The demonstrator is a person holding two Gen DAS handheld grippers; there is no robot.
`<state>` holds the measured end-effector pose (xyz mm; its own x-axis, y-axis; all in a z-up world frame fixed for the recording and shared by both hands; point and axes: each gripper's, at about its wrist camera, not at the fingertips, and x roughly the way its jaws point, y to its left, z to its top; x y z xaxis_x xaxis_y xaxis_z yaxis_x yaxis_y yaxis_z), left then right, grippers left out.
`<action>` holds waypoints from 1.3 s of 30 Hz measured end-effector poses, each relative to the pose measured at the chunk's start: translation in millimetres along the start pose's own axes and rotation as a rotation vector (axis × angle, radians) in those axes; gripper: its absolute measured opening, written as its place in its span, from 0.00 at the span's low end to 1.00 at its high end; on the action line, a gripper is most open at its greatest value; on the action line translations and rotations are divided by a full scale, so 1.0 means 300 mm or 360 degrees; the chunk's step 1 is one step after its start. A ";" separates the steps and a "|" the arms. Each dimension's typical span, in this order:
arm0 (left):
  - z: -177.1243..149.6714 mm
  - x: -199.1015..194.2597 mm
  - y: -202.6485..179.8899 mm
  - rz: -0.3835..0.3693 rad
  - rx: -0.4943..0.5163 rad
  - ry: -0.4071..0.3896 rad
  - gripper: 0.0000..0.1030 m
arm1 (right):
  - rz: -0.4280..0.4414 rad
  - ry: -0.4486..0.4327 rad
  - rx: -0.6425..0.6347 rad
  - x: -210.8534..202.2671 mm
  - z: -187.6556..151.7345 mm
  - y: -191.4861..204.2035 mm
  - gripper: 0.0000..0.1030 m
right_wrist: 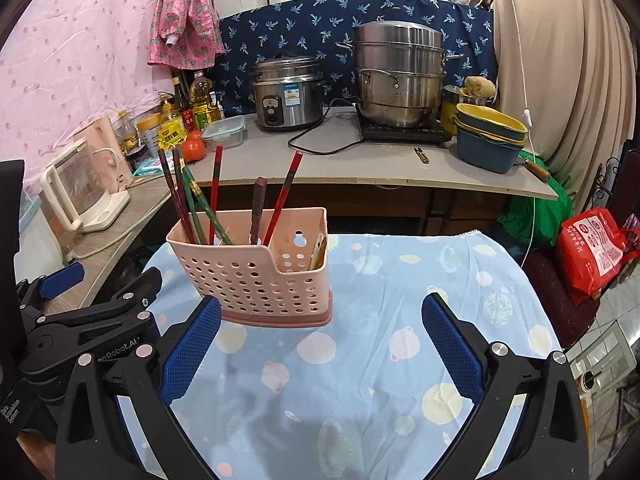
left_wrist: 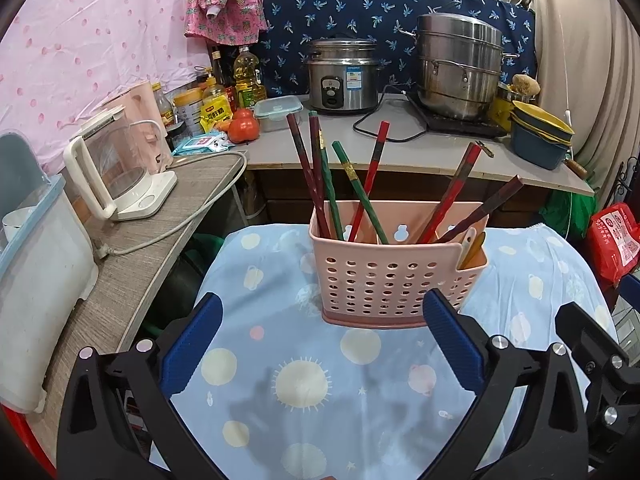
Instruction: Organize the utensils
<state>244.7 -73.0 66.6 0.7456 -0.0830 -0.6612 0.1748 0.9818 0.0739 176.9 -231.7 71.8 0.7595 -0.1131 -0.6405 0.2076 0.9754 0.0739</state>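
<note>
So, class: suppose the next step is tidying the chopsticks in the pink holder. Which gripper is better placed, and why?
Probably the left gripper: the pink holder stands straight ahead, centred between its open fingers. The right gripper, also open and empty, sees the holder off toward its left finger.

holder: pink perforated plastic utensil basket (left_wrist: 384, 276), upright on the blue patterned cloth (left_wrist: 304, 420) | contents: red, green and dark-brown chopsticks (left_wrist: 320, 176), leaning out of the basket's top | side pocket: pale flat utensil handles (left_wrist: 470, 246) at the basket's right end
</note>
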 end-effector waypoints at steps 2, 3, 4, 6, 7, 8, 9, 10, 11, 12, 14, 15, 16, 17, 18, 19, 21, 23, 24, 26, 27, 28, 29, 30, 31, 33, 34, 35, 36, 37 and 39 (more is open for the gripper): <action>-0.003 0.002 0.000 0.0000 0.0002 0.0006 0.93 | 0.0000 0.0005 0.0000 0.002 -0.002 0.001 0.94; -0.004 0.003 -0.001 0.0000 0.0002 0.0010 0.93 | 0.0001 0.0007 0.0001 0.004 -0.004 -0.002 0.94; -0.005 0.003 -0.002 0.0000 0.0004 0.0010 0.93 | 0.0000 0.0010 0.0002 0.005 -0.005 -0.002 0.94; -0.007 0.003 -0.002 0.0005 0.0006 0.0010 0.93 | -0.0001 0.0014 0.0002 0.005 -0.006 0.001 0.94; -0.007 0.002 -0.003 0.0002 0.0007 0.0011 0.93 | -0.0001 0.0016 0.0000 0.005 -0.007 0.002 0.94; -0.008 0.002 -0.002 0.0003 0.0007 0.0012 0.93 | -0.0001 0.0015 0.0000 0.006 -0.007 0.004 0.94; -0.008 0.002 -0.002 0.0005 0.0006 0.0011 0.93 | -0.0004 0.0016 0.0000 0.006 -0.007 0.004 0.94; -0.008 0.003 -0.002 0.0003 0.0006 0.0012 0.93 | -0.0002 0.0019 0.0000 0.007 -0.007 0.004 0.94; -0.008 0.003 -0.002 0.0003 0.0005 0.0012 0.93 | 0.0002 0.0023 -0.0001 0.009 -0.008 0.004 0.94; -0.008 0.003 -0.003 0.0007 0.0006 0.0010 0.93 | 0.0002 0.0025 -0.0001 0.011 -0.008 0.004 0.94; -0.008 0.004 -0.002 0.0001 0.0009 0.0012 0.93 | -0.0001 0.0022 -0.0001 0.010 -0.010 0.003 0.94; -0.009 0.004 -0.003 0.0003 0.0012 0.0012 0.93 | 0.0001 0.0027 0.0001 0.011 -0.009 0.003 0.94; -0.009 0.003 -0.004 0.0007 0.0014 0.0009 0.93 | 0.0002 0.0029 0.0003 0.011 -0.009 0.003 0.94; -0.010 0.004 -0.003 0.0008 0.0015 0.0010 0.93 | 0.0001 0.0028 0.0003 0.011 -0.009 0.003 0.94; -0.009 0.004 -0.005 0.0006 0.0014 0.0011 0.93 | -0.0001 0.0027 0.0001 0.010 -0.009 0.002 0.94; -0.010 0.004 -0.005 0.0007 0.0012 0.0010 0.93 | -0.0001 0.0029 -0.0002 0.011 -0.009 0.002 0.94; -0.010 0.004 -0.005 0.0011 0.0010 0.0011 0.93 | 0.0001 0.0031 0.0001 0.011 -0.009 0.003 0.94; -0.013 0.005 -0.006 0.0017 0.0006 0.0014 0.93 | -0.0001 0.0032 -0.0001 0.011 -0.010 0.000 0.94; -0.013 0.006 -0.006 0.0020 0.0003 0.0015 0.93 | 0.0000 0.0032 -0.0002 0.011 -0.010 0.000 0.94; -0.015 0.006 -0.008 0.0025 0.0002 0.0020 0.93 | 0.0000 0.0035 -0.0002 0.012 -0.010 -0.001 0.94; -0.016 0.006 -0.007 0.0026 0.0000 0.0021 0.93 | 0.0000 0.0036 -0.0002 0.012 -0.011 -0.002 0.94; -0.015 0.006 -0.009 0.0026 0.0000 0.0021 0.93 | 0.0000 0.0037 -0.0002 0.012 -0.012 -0.004 0.94; -0.014 0.007 -0.009 0.0027 0.0002 0.0023 0.93 | -0.0002 0.0038 -0.0003 0.013 -0.012 -0.005 0.94; -0.014 0.006 -0.009 0.0027 0.0003 0.0022 0.93 | -0.0002 0.0038 -0.0004 0.013 -0.012 -0.003 0.94; -0.015 0.006 -0.009 0.0028 0.0003 0.0021 0.93 | 0.0000 0.0038 -0.0003 0.013 -0.012 -0.002 0.94; -0.015 0.006 -0.009 0.0031 0.0003 0.0023 0.93 | -0.0001 0.0037 -0.0002 0.013 -0.014 -0.005 0.94; -0.014 0.006 -0.009 0.0029 0.0001 0.0022 0.93 | -0.0001 0.0039 -0.0002 0.013 -0.014 -0.005 0.94; -0.014 0.006 -0.008 0.0032 0.0002 0.0021 0.93 | -0.0002 0.0038 -0.0004 0.013 -0.013 -0.003 0.94; -0.015 0.006 -0.008 0.0032 0.0003 0.0021 0.93 | -0.0004 0.0037 -0.0006 0.012 -0.014 -0.005 0.94; -0.013 0.007 -0.008 0.0031 0.0002 0.0022 0.93 | -0.0003 0.0037 -0.0006 0.013 -0.013 -0.005 0.94; -0.014 0.007 -0.006 0.0037 0.0001 0.0022 0.93 | -0.0002 0.0038 -0.0006 0.014 -0.016 -0.008 0.94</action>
<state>243.1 -74.3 61.9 0.7405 -0.0576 -0.6695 0.1577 0.9834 0.0897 176.9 -233.6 65.3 0.7443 -0.1101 -0.6588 0.2066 0.9759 0.0703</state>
